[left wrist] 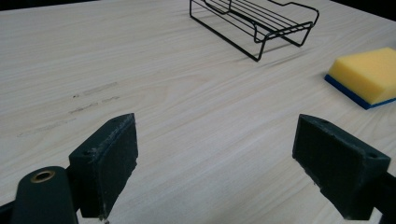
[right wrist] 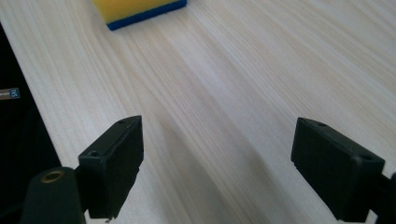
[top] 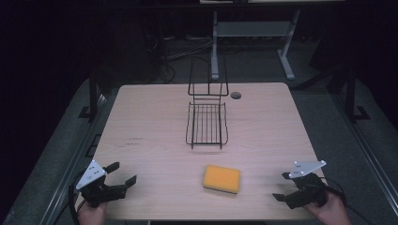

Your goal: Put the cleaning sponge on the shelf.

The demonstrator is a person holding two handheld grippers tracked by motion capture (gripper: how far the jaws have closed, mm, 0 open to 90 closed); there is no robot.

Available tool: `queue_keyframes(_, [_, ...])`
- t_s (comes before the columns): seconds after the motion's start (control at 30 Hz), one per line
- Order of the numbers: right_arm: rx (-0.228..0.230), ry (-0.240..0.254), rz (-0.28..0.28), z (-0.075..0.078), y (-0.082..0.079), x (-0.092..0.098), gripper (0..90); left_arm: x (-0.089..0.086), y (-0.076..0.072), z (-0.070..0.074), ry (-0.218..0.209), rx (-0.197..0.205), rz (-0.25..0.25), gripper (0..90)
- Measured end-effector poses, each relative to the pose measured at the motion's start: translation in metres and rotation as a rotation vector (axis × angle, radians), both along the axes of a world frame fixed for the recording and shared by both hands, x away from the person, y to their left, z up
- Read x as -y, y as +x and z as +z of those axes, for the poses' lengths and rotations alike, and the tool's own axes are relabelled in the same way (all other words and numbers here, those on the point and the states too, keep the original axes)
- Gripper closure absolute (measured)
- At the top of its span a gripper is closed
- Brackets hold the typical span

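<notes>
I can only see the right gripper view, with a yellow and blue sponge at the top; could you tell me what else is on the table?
Observer: A black wire rack stands beyond the sponge, toward the table's far edge.
Operator: Is anything in the rack?
Observer: No, its basket is bare.
Operator: Where is the left gripper?
Observer: The left gripper is at the near left corner, jaws open, apart from the sponge.
</notes>
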State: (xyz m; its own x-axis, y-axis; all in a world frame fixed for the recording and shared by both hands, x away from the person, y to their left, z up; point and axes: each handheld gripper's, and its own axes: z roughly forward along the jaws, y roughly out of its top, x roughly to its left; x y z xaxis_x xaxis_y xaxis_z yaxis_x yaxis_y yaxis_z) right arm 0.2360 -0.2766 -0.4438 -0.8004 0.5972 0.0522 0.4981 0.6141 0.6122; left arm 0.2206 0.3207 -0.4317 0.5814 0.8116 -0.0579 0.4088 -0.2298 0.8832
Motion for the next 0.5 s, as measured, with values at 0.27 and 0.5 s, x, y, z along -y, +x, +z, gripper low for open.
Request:
queue_keyframes(0.27, [-0.011,-0.012,0.027,0.005,0.003,-0.009,16.5,0.000,0.000,0.000,0.000,-0.003,0.000,13.4])
queue_keyframes(0.5, [-0.010,-0.016,0.045,0.011,0.004,-0.015,16.6,0.001,0.000,0.000,0.001,-0.003,0.000,13.4])
